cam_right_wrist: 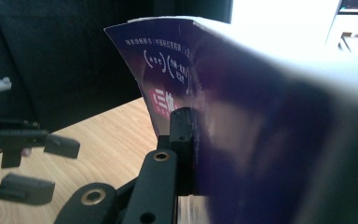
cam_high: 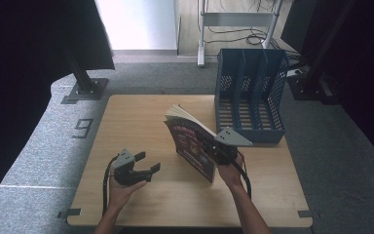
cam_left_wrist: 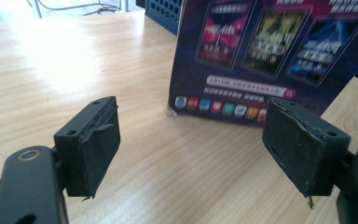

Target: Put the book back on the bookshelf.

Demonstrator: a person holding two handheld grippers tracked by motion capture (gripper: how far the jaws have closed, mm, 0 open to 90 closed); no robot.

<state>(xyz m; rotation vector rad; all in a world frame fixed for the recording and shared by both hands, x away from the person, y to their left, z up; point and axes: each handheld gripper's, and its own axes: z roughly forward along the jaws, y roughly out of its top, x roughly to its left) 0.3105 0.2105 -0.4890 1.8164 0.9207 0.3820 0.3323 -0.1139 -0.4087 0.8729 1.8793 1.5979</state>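
Observation:
A thick paperback book [cam_high: 192, 146] with a dark purple cover stands tilted on its lower edge on the wooden table [cam_high: 136, 117], pages fanned at the top. My right gripper [cam_high: 214, 148] is shut on the book's right side. In the right gripper view one black jaw presses the cover [cam_right_wrist: 242, 116], while the other jaw is hidden behind the book. My left gripper [cam_high: 148, 162] sits open a short way left of the book, low over the table. In the left gripper view its pads [cam_left_wrist: 98, 140] stand wide apart with nothing between them, facing the book's back cover [cam_left_wrist: 261, 46].
A blue mesh file holder [cam_high: 251, 97] with three slots stands at the table's back right, just behind the book. A white stand's feet and cables lie on the floor beyond. Dark curtains and post bases flank the table.

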